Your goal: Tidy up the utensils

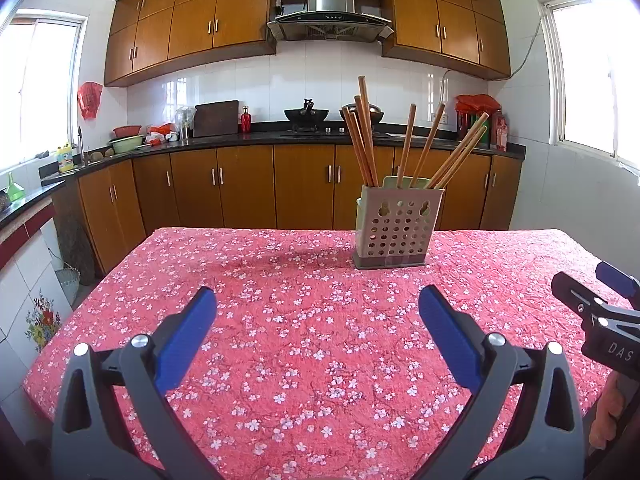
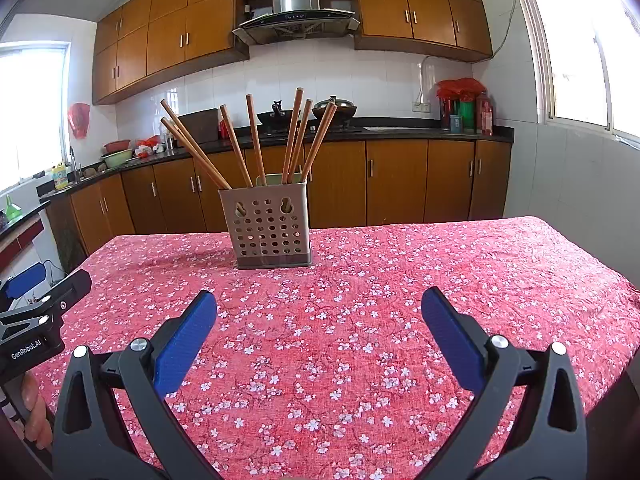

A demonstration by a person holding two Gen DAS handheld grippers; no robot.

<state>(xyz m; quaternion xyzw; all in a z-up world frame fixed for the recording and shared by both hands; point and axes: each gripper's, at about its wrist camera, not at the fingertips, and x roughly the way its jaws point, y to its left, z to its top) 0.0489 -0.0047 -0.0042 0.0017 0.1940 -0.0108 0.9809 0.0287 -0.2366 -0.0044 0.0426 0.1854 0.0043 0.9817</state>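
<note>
I see a counter (image 1: 280,360) covered edge to edge by a red cloth (image 2: 400,320) printed with small white blossoms. Directly on the cloth stands one perforated grey holder (image 1: 398,226), upright toward the far side, with wooden chopsticks (image 2: 256,140) fanning from its top. The rest of the cloth lies bare.

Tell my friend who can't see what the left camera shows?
A holder full of chopsticks stands on a red flowery tablecloth. The left gripper is open and empty in front of it, with kitchen cabinets behind.
</note>
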